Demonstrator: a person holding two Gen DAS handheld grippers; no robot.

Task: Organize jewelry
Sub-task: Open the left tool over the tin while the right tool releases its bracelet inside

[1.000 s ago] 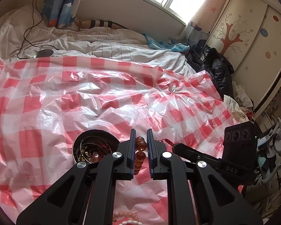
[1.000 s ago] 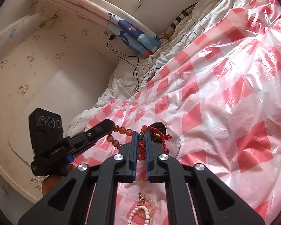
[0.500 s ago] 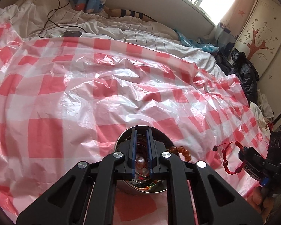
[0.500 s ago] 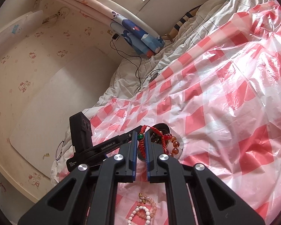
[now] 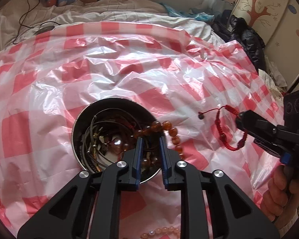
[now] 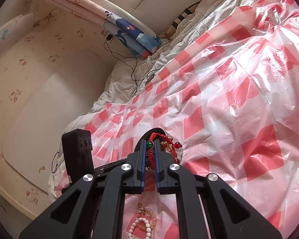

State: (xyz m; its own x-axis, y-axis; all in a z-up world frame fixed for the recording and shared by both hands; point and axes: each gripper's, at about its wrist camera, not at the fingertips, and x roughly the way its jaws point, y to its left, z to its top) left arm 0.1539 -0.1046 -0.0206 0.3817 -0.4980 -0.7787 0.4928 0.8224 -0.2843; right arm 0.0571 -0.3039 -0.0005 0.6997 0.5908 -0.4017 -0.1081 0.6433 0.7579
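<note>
Left claw (image 5: 150, 139) open above bowl (image 5: 79, 119); right claw's (image 6: 149, 145) grip on red bracelet (image 6: 152, 155).

My right hand-held gripper (image 6: 149, 148), jaws nearly closed, pinches a red braided cord bracelet (image 6: 152, 155) with a green bead; its red and amber beads dangle to the right over a metal bowl (image 6: 180, 149) on the bed's pink-and-white checked plastic sheet (image 6: 239, 103). My left hand-held gripper's black body (image 6: 77, 155) sits near the sheet's left edge. A white bead bracelet (image 6: 140, 229) and a peach bead bracelet (image 6: 152, 217) lie touching at the near edge.
</note>
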